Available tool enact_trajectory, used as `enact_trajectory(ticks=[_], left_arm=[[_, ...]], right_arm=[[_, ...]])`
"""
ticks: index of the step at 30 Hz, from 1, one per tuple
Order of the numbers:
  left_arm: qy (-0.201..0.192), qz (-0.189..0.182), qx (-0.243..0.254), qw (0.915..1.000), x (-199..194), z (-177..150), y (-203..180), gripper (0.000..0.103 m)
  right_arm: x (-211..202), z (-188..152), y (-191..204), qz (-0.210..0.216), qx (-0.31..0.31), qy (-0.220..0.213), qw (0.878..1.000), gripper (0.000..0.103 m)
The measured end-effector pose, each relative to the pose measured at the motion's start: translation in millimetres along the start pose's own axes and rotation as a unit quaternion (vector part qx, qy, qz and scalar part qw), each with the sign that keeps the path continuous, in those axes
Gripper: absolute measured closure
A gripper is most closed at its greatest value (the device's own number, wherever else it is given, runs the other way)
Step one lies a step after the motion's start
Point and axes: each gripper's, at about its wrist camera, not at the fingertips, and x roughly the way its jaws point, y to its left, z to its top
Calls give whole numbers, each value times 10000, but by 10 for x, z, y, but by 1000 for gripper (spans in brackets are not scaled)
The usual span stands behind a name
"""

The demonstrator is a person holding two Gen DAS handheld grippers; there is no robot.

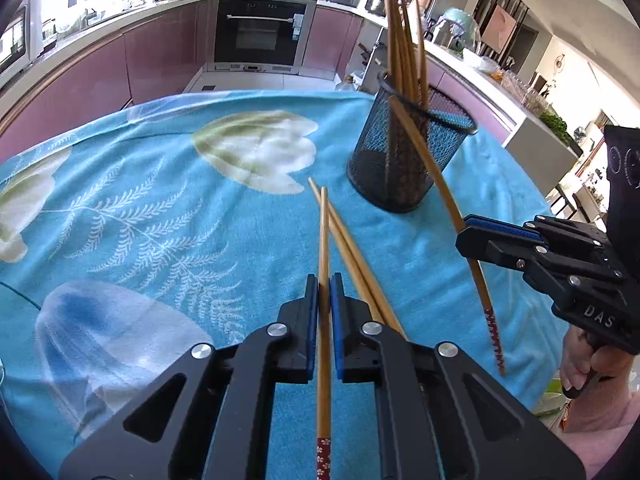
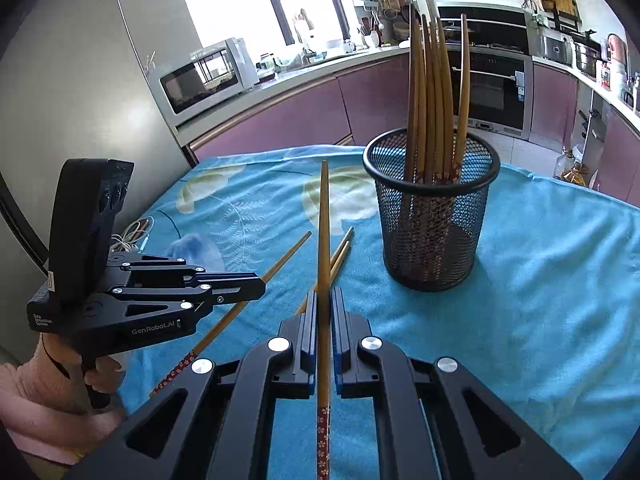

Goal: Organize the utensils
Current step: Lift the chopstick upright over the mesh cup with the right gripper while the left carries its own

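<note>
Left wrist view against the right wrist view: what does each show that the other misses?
Only the left wrist view shows the right gripper from outside, shut on a chopstick. Only the right wrist view shows the microwave, the white cable and the left gripper from outside. Both show the mesh holder of chopsticks, two loose chopsticks on the blue cloth, and the oven.

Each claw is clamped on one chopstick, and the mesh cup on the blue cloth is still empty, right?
Not quite: the mesh cup already holds several chopsticks, as the right wrist view shows. The rest is right: the left claw and right claw each clamp one chopstick.
</note>
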Motion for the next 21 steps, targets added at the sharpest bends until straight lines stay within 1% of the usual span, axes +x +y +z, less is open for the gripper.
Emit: enact_trajectory(ticks=[9, 13, 17, 21], left_arm=[[-501, -550, 37, 9972, -486, 152, -62, 96], [-771, -621, 66, 9951, -686, 220, -87, 96], [-940, -788, 37, 9924, -834, 280, -97, 96], [-1105, -851, -12, 9902, -934, 357, -99, 96]], right_arm=[[-377, 96, -118, 120, 170, -554, 9982, 97], [-488, 127, -162, 136, 198, -742, 9970, 97], [-586, 173, -178, 126, 187, -932, 9954, 97], [-670, 254, -198, 95, 157, -1100, 9938, 97]])
